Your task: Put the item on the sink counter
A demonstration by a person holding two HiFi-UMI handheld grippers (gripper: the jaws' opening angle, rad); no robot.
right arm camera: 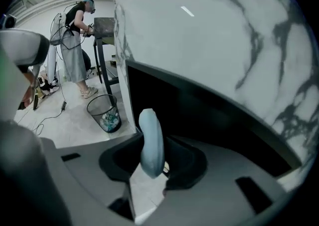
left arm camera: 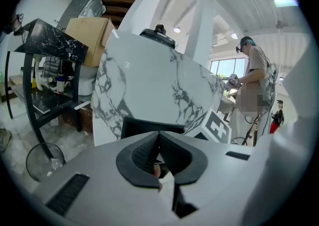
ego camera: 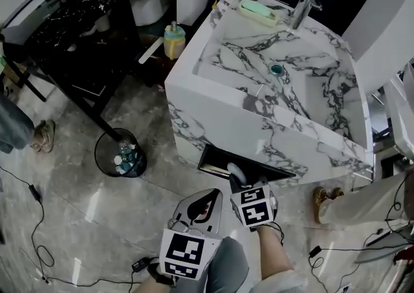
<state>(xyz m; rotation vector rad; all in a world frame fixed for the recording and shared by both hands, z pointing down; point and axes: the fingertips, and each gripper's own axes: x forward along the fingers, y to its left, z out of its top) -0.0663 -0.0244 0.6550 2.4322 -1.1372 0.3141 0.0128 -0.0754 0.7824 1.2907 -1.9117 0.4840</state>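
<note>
Head view showed the big marble sink with a dark slot under its front edge. A wire bin on the floor held some bottles. The right gripper squeezed the pale blue item just outside the slot, probably to lift it onto the counter. The left gripper was shut tight, holding nothing.

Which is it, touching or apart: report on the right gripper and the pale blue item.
Touching. The right gripper view shows the right gripper closed on the pale blue item, its dark pads against both flat sides.
</note>
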